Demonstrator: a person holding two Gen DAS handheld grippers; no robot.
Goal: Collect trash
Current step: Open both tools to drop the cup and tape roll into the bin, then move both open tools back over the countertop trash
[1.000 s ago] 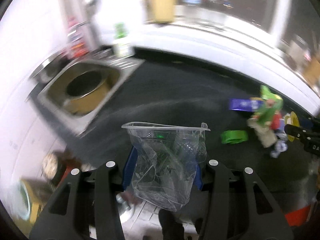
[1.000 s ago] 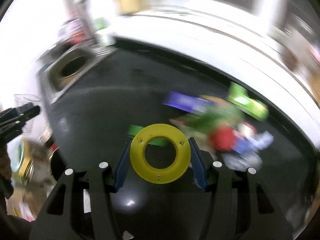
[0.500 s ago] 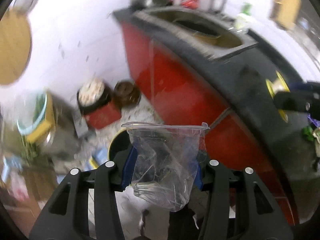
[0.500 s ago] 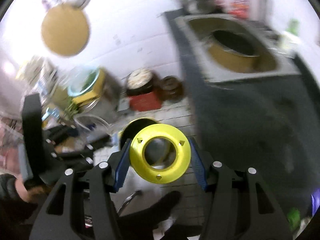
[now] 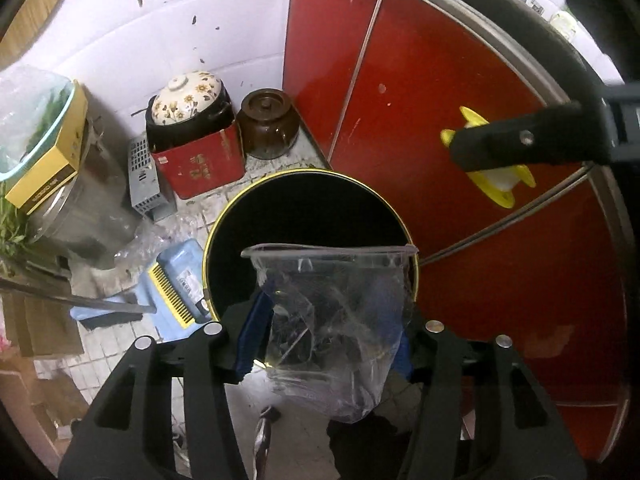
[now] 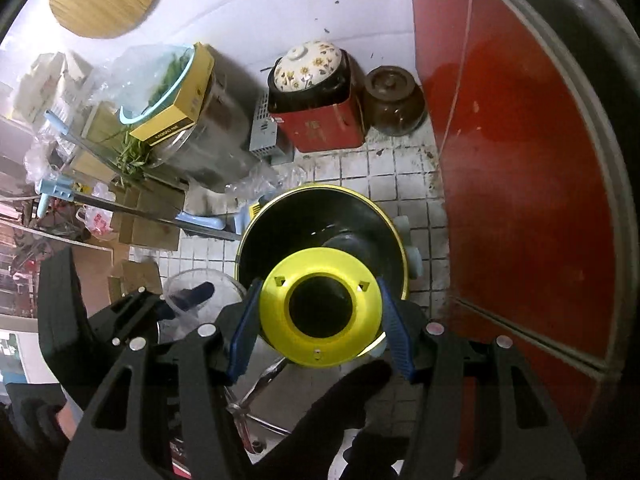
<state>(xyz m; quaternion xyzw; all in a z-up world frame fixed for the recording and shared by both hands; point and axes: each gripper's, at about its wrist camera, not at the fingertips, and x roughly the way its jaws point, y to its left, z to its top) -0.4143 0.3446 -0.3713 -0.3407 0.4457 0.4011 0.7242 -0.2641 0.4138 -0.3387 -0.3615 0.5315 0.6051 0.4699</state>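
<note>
My left gripper (image 5: 324,336) is shut on a crumpled clear plastic cup (image 5: 332,320) and holds it above the near rim of a round black trash bin with a yellow rim (image 5: 304,216) on the tiled floor. My right gripper (image 6: 320,316) is shut on a yellow spool (image 6: 320,312) and holds it over the same bin (image 6: 320,232). The right gripper and spool (image 5: 492,164) also show at the upper right in the left wrist view. The left gripper with the cup (image 6: 192,300) shows at the lower left in the right wrist view.
Red cabinet doors (image 5: 460,120) stand to the right of the bin. A floral-lidded pot in a red box (image 5: 192,132), a brown jar (image 5: 268,120), a blue dustpan (image 5: 176,280) and a metal pot with a yellow box (image 6: 192,112) crowd the floor on the left.
Both grippers have swung from the black countertop down over the floor bin, carrying the cup and the spool. The views have steadied above the bin.
</note>
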